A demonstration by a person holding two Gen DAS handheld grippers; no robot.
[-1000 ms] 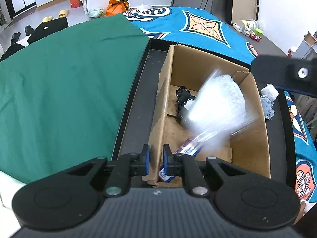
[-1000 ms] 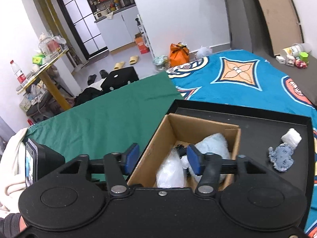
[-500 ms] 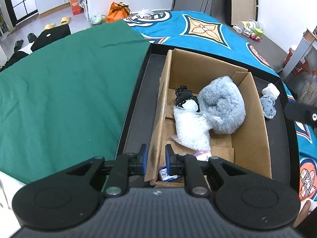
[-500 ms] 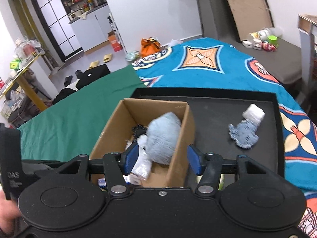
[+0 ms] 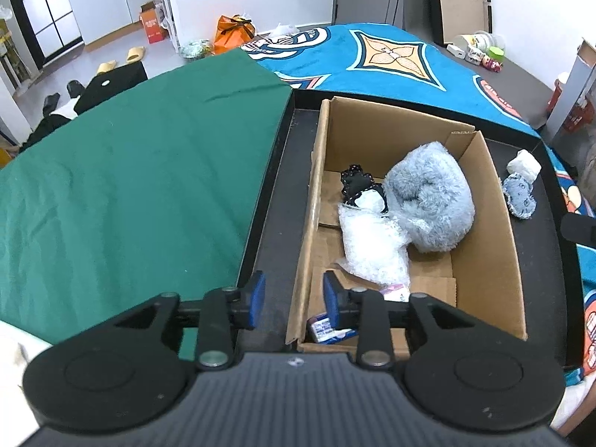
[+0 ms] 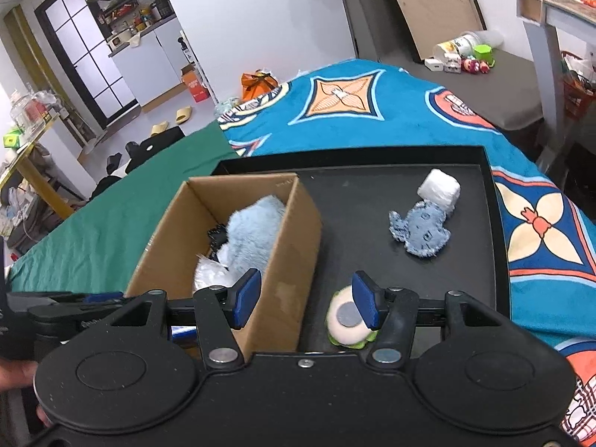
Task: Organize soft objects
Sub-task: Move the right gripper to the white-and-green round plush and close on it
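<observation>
Green cloth (image 5: 130,171) and blue patterned blanket (image 6: 391,111): spread side by side over the surface.
Black tray (image 6: 372,223): lies across both.
Cardboard box (image 5: 495,246): upright at the tray's left side, open-topped.
Fluffy blue plush (image 5: 432,201): inside the box, against its right wall.
Clear plastic bag (image 5: 368,242): in the box, touching the plush.
Black lacy item (image 5: 355,182): in the box, behind the bag.
Blue flat plush (image 6: 421,229): on the tray, outside the box.
White roll (image 6: 439,190): touching that plush.
Round green-rimmed piece (image 6: 348,322): on the tray, near edge.
Left gripper (image 5: 294,300): fingers apart, straddling the box's left wall, empty.
Right gripper (image 6: 305,300): fingers wide apart, empty, above the box's right wall.
</observation>
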